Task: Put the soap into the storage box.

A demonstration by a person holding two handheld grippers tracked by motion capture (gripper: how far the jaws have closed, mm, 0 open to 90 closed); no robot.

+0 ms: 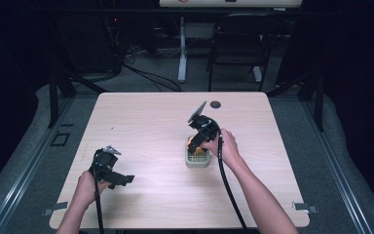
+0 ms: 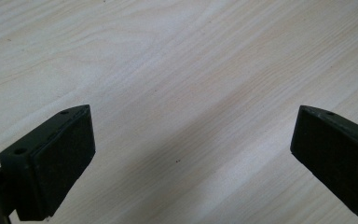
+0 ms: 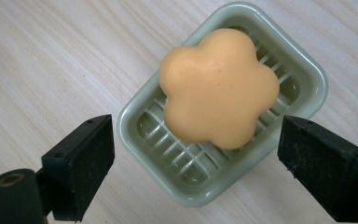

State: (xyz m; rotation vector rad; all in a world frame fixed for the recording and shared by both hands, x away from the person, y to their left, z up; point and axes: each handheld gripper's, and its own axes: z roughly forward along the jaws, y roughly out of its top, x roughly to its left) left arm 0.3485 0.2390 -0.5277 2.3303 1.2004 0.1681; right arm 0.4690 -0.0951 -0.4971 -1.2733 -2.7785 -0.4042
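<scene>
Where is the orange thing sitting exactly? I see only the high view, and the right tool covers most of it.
Observer: The flower-shaped orange soap lies in the pale green soap dish, toward one end of it; the right gripper view shows this from above.
Operator: Does the right tool hold the soap?
Observer: No. The right tool is open, with its pads on either side of the dish and apart from the soap.
Operator: And what does the dish look like inside?
Observer: It has a slatted grid floor, bare at the end that the soap leaves free.
Operator: Is anything between the pads of the left tool?
Observer: No, the left tool is open over bare wooden table.
</scene>
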